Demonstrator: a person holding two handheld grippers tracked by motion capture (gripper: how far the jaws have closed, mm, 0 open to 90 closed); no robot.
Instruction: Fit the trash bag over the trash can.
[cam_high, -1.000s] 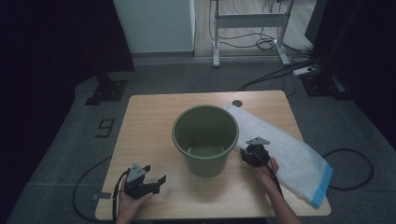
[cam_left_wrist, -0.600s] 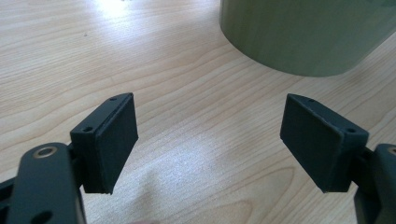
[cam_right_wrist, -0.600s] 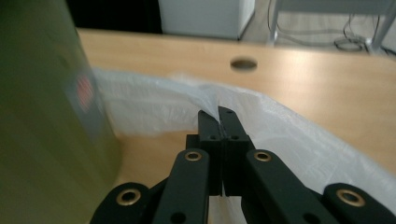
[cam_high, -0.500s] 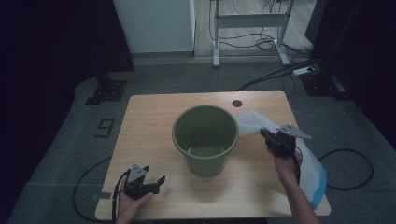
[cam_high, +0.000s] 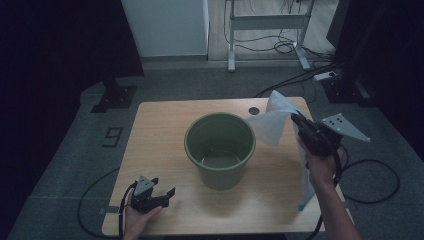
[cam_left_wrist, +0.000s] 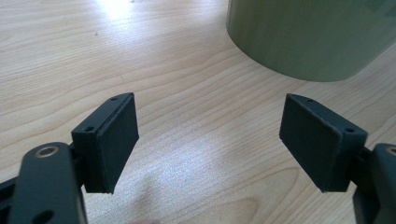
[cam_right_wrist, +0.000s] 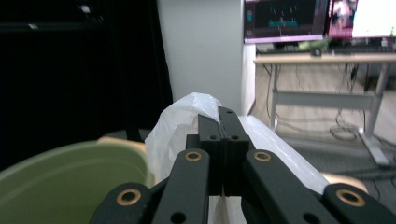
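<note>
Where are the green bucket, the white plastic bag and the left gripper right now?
green bucket (cam_high: 220, 172): high view, on its outer front wall.
white plastic bag (cam_high: 272, 122): high view, on the lifted upper part.
left gripper (cam_high: 167, 195): high view, between its open fingertips.

- My right gripper (cam_right_wrist: 223, 154) has its fingers (cam_right_wrist: 208, 140) pressed together on a white plastic bag (cam_right_wrist: 180, 126).
- The green bucket (cam_right_wrist: 70, 179) sits low at my left.
- A desk with monitors (cam_right_wrist: 322, 56) stands beyond.
</note>
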